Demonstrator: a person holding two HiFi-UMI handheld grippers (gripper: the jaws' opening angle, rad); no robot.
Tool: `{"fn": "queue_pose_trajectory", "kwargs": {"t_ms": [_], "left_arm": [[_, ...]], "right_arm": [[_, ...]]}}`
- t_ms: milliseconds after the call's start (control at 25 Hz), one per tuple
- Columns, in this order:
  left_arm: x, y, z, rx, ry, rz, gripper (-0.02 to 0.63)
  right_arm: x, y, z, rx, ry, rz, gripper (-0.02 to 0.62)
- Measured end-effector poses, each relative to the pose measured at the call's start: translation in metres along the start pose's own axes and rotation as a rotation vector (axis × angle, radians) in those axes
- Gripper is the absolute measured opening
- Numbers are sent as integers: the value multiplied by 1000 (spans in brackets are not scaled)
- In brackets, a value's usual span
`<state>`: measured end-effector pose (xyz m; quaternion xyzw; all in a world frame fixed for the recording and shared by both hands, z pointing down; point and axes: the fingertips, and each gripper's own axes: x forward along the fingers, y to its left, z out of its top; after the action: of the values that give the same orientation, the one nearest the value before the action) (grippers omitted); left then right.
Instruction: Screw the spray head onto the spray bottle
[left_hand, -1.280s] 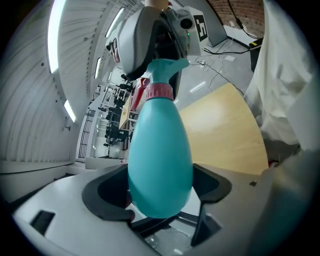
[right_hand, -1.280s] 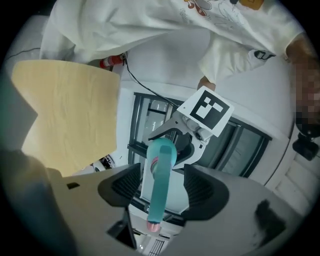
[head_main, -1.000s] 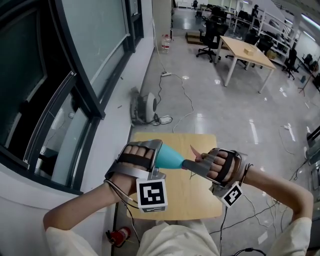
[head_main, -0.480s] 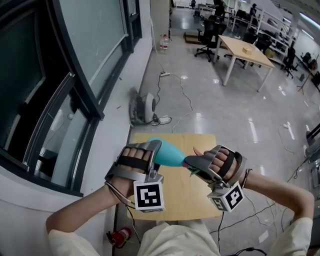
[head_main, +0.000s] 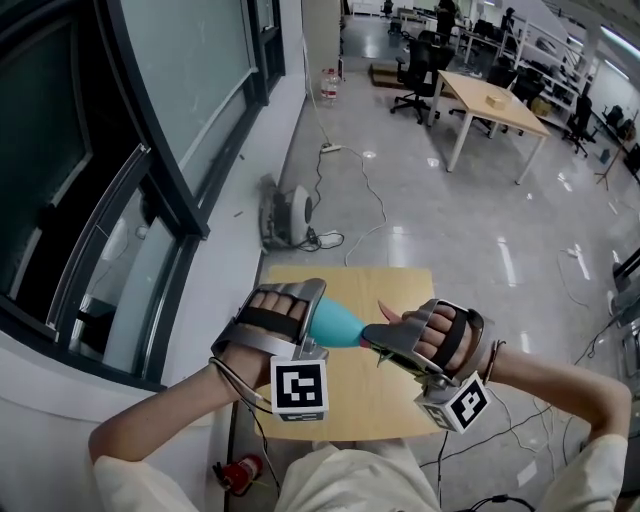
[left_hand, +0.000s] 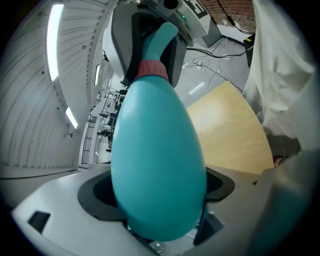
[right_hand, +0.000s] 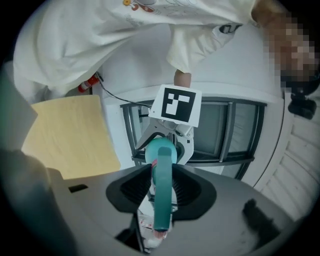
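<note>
Just in front of your chest, above the near half of the light wooden table (head_main: 350, 400), you hold both parts in the air. At the left, your left claw (left_hand: 159, 195) has the teal spray bottle (left_hand: 155, 145) by its fat lower body. Its jaws have just been opening, and the bottle fills the gap between them, with both dark pads against its sides as far as that claw's view shows. I judge that grip a little loose for a twisting job. Firm it up enough that the body cannot spin, but not so hard that the wall, which looks soft, buckles.

The bottle lies roughly level with its neck pointing right. At the neck sits the pink collar (left_hand: 152, 70). Beyond it is the teal spray head (right_hand: 162, 207), clamped between the narrow-set jaws of your right claw (right_hand: 162, 190). Screwing looks under way rather than finished, and I cannot tell how far the collar is seated.

Keep the head in line with the bottle's long axis. Roll your right wrist in short turns, and release to re-grip rather than over-twist. If the collar sits crooked against the neck, back off and restart the thread. Work over the table, so a slip lands there and not on the grey floor (head_main: 420, 220). The far desk (head_main: 495, 100) and office chairs (head_main: 418, 70) play no part.
</note>
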<state>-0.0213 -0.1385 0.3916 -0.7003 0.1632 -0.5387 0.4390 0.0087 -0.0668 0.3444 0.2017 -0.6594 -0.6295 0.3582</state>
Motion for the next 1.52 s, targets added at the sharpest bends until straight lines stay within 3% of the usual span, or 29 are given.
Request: {"fn": "queue_pose_trajectory", "kwargs": {"t_ms": [160, 320, 400, 520, 680, 760, 880, 920, 1040, 1200, 1520], "left_arm": [[-2, 5, 2, -41, -9, 28, 448], [3, 2, 4, -23, -20, 29, 449], [6, -6, 1, -27, -19, 19, 449], [9, -19, -10, -45, 11, -1, 449], [7, -49, -11, -127, 6, -73, 422], [7, -59, -12, -198, -8, -70, 325], [7, -74, -13, -361, -41, -56, 33], [5, -83, -12, -432, -55, -83, 6], [-1, -106, -13, -615, -74, -151, 6], [-2, -120, -24, -749, -71, -161, 6], [-4, -121, -29, -785, -71, -156, 6]], "right_arm": [[-1, -2, -8, 170, 23, 44, 130], [0, 3, -13, 157, 53, 62, 130], [6, 20, -23, 150, 101, 133, 130], [10, 81, -46, 167, 209, 404, 130], [3, 187, -66, 302, 389, 806, 130], [1, 238, -70, 362, 466, 999, 130], [6, 301, -62, 455, 561, 1260, 130], [10, 316, -57, 485, 593, 1309, 130], [28, 342, -48, 527, 664, 1359, 130], [48, 358, -48, 538, 681, 1380, 130], [41, 379, -39, 548, 665, 1412, 130]]}}
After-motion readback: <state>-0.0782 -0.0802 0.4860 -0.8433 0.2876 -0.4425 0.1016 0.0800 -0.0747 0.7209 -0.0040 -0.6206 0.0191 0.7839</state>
